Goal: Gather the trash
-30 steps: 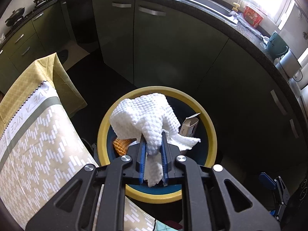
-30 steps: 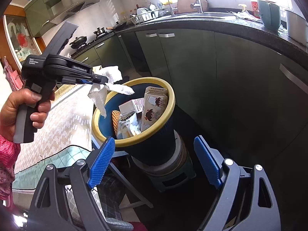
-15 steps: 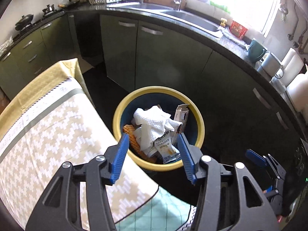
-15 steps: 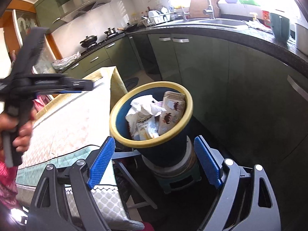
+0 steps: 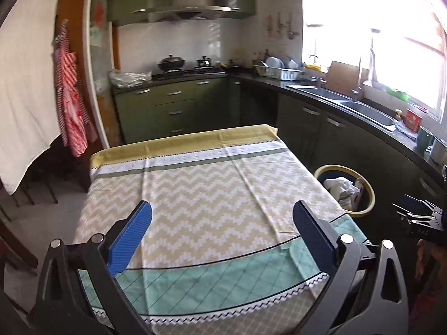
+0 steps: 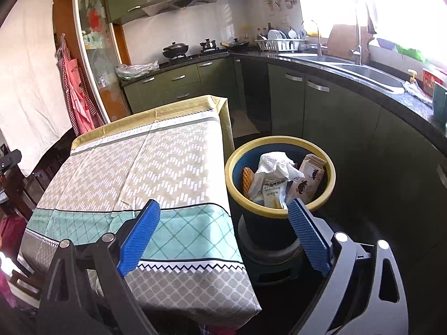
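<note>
Matt cloth tablecloth [image 5: 195, 195], crumpled paper towel [image 6: 275, 164], glossy plastic bin [image 6: 282, 141]

A kitchen with dark green cabinets [image 6: 329, 106] under a black L-shaped counter [image 6: 360, 75], a steel sink [image 5: 349, 103] below a glaring window [image 5: 391, 33], white tiled wall [image 5: 181, 44], range hood [image 5: 184, 11], and a tablecloth-covered tabletop [image 5: 195, 195] in the middle.
</note>
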Demonstrator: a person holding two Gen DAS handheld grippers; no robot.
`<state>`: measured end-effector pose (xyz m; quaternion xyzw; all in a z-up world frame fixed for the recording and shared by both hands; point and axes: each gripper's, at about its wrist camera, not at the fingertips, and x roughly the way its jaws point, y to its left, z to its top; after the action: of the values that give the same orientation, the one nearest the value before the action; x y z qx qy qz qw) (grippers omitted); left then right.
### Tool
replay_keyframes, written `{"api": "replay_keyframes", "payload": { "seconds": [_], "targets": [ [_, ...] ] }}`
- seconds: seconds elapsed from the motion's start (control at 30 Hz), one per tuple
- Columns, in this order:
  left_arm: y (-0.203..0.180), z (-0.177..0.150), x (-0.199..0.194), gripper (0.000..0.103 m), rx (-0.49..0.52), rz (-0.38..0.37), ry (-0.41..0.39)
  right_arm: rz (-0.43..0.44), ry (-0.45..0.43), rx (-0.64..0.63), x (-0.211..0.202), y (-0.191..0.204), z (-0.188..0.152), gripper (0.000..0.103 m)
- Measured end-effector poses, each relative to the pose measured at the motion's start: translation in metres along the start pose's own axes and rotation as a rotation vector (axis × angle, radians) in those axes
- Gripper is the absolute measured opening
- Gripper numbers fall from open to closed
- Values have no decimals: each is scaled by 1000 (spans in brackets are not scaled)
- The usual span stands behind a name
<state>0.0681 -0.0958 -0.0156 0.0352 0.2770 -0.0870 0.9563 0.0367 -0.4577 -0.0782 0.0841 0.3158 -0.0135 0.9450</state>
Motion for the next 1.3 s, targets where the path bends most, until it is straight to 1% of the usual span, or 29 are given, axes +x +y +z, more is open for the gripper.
{"api": "replay_keyframes", "payload": {
  "seconds": [0.03, 0.13, 0.17, 0.3, 0.5, 0.6, 0.8, 1.07, 1.3],
  "targets": [
    [13, -6, -7, 96, -31, 17, -2, -1, -7, -9, -4, 6, -1, 93],
    [43, -22, -25, 96, -124, 33, 2, 8, -36, -22, -20, 16, -2, 96],
    [50, -25, -29, 96, -140, 41, 4, 8, -45, -25, -26, 18, -2, 97],
    [63, -36, -44, 96, -141, 80, -14, -1, -80, -43, -54, 27, -7, 98],
    [60, -45, -61, 96, -111, 88, -35, -40, -154, -82, -96, 38, -14, 98],
    [58, -48, -65, 96, -116, 103, -35, -37, -180, -92, -107, 42, -14, 98],
    [64, -53, -68, 96, -149, 68, -17, -44, -183, -113, -110, 47, -14, 98],
    [61, -56, -73, 96, -132, 71, -28, -39, -177, -124, -108, 50, -14, 98],
    [61, -55, -75, 96, -139, 60, -32, -30, -174, -129, -106, 51, -13, 98]
  ]
}}
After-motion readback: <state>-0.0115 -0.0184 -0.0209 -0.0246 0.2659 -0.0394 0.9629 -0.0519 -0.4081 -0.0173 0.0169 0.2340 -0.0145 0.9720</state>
